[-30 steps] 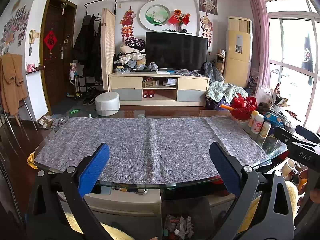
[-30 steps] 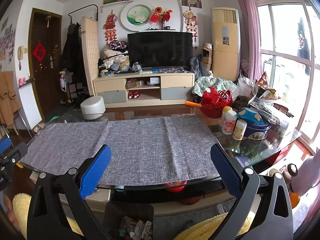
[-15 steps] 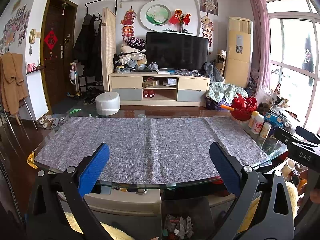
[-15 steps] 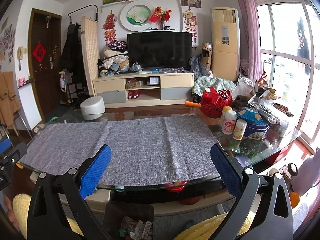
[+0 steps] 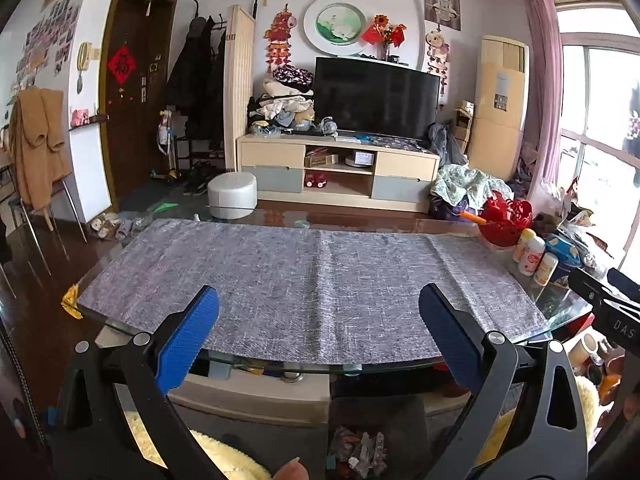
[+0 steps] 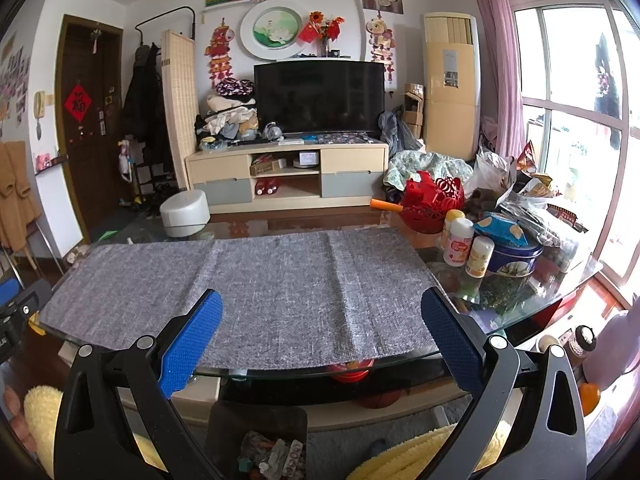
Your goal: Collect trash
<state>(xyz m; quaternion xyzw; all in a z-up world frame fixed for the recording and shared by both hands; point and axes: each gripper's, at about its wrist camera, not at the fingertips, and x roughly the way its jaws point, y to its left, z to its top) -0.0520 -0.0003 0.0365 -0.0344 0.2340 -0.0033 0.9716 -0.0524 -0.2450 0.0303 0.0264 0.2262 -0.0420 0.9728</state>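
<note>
**Below the counter, trash sits in a bin**

Under the glass counter [image 5: 280, 366], crumpled trash [image 5: 360, 450] fills a dark bin [image 6: 256, 420]. Left tongs [image 5: 320, 340] and right tongs [image 6: 322, 340] hang spread wide, gripping nothing, above the grey cloth [image 6: 280, 280].

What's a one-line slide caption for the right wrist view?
Open right gripper hovers before a grey-cloth-covered glass table, trash bin below.
</note>
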